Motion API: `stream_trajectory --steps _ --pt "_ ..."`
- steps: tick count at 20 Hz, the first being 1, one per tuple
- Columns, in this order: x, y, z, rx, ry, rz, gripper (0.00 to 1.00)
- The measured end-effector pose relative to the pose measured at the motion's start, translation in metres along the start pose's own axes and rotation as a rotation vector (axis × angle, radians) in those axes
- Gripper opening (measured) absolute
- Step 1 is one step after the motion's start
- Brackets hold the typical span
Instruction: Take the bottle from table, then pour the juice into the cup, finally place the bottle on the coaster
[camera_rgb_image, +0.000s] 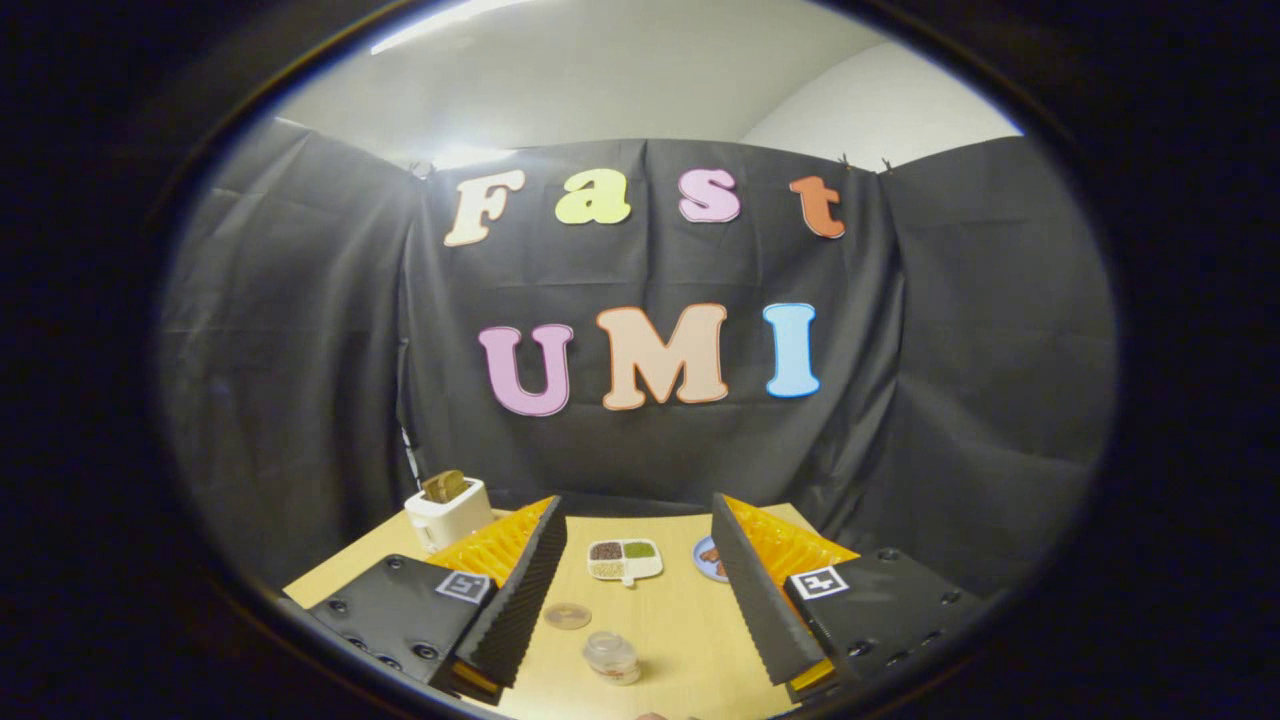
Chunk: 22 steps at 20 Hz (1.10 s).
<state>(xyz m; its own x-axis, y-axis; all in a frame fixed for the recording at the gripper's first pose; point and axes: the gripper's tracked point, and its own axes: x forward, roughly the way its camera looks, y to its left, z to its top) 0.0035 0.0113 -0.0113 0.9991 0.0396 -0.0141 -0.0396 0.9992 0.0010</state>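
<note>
— What do you see along your tongs (638, 600)?

— My tongs stand wide apart and hold nothing; bare wood of the worktop (690, 630) lies between the two fingers. They hang above the near part of the worktop, well clear of its surface as far as I can judge.

— Where is the cup?

— A small clear cup (612, 657) stands on the worktop between my fingers, close to the near edge, nearer my left finger than my right. Just beyond it and a little left lies a round, flat, see-through coaster (567, 616), apart from the cup and almost touching the line of my left finger.

— And the bottle?

— At the very near edge a small dark rounded shape peeks up; I cannot tell what it is.

— What sits farther back?

— Toward the far edge, between my fingertips, lies a white divided tray (625, 559) with brown, green and pale fillings in its compartments. To its right a blue plate (706, 558) is half hidden behind my right finger. At the far left corner stands a white toaster (449, 512) with a brown slice sticking out of its top.
</note>
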Motion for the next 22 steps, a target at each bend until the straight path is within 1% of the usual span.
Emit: stream_trajectory --steps 6,12,15,18,22 --pt "0.008 0.006 -0.021 0.017 0.006 0.032 0.92" --pt "0.015 0.009 -0.054 0.044 0.031 0.060 0.92" --pt "0.017 0.009 -0.075 0.067 0.052 0.066 0.92" --pt "0.016 0.006 -0.097 0.051 0.067 0.070 0.92" --pt "0.013 0.004 -0.144 0.056 0.137 0.077 0.92"
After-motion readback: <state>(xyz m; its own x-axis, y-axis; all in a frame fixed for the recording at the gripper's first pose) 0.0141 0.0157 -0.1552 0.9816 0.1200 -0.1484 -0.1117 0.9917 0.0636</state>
